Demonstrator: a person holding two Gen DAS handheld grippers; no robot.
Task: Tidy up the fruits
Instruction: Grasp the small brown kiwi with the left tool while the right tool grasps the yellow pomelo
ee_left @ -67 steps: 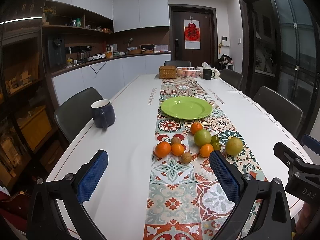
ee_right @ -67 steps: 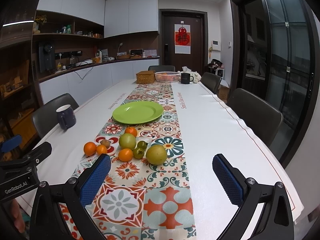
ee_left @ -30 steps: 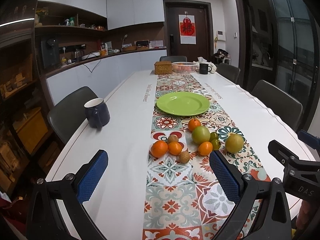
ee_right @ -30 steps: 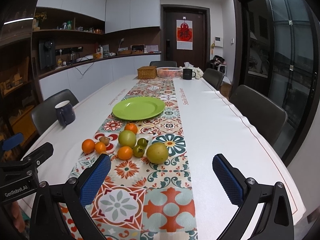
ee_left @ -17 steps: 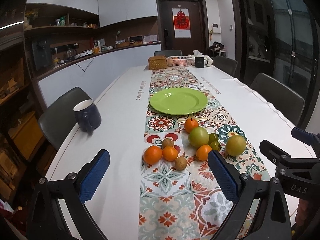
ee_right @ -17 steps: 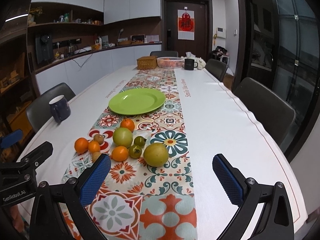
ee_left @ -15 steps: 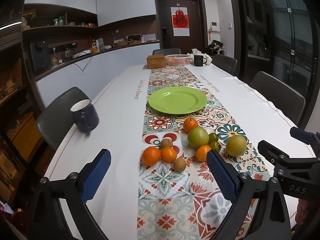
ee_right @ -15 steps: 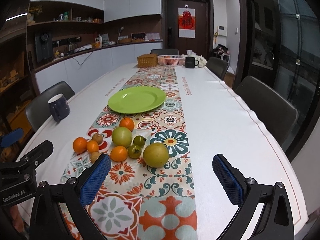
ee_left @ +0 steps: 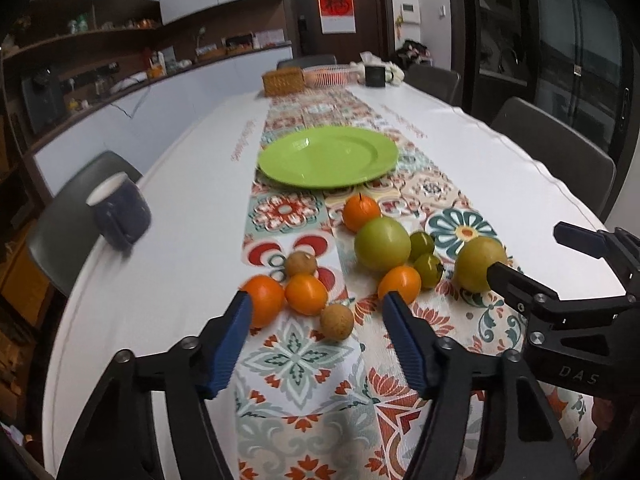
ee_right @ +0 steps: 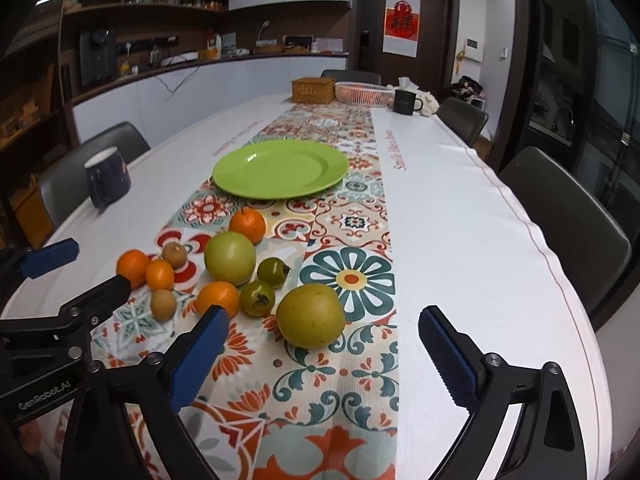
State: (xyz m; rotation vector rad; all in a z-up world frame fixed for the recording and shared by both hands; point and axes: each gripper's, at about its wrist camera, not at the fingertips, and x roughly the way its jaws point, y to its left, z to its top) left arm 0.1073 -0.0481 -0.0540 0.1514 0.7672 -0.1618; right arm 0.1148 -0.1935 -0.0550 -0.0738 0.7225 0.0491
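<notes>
Left wrist view: left gripper (ee_left: 316,320) has its blue-padded jaws apart and closing; nothing is pressed between them. Just beyond the tips, near the near end of the patterned table runner (ee_left: 296,364), lie 1 small round brown fruit (ee_left: 337,321), 2 small oranges (ee_left: 305,294) (ee_left: 262,300) and a 2nd brown fruit (ee_left: 301,263). The empty round green plate (ee_left: 280,164) sits further along the runner, well apart from the fruit. A dark blue mug (ee_left: 120,216) stands near the table's left edge.

Judgement: the small brown fruit looks light, firm and apt to roll; take it across its widest middle, pads square on either side.

Right wrist view: right gripper (ee_right: 320,344) has jaws wide apart and closing slowly, empty. The large round yellow-green fruit (ee_right: 311,316) lies on the runner just ahead of the tips. Beside it to the left are 2 small dark green fruits (ee_right: 257,298) (ee_right: 273,273), 1 orange (ee_right: 217,299), and a large pale green fruit (ee_right: 230,258).

Judgement: the yellow-green fruit is likely the heaviest, smooth-skinned and possibly slippery; it needs a wide, centred hold at its equator, with moderate pressure to avoid bruising.
</notes>
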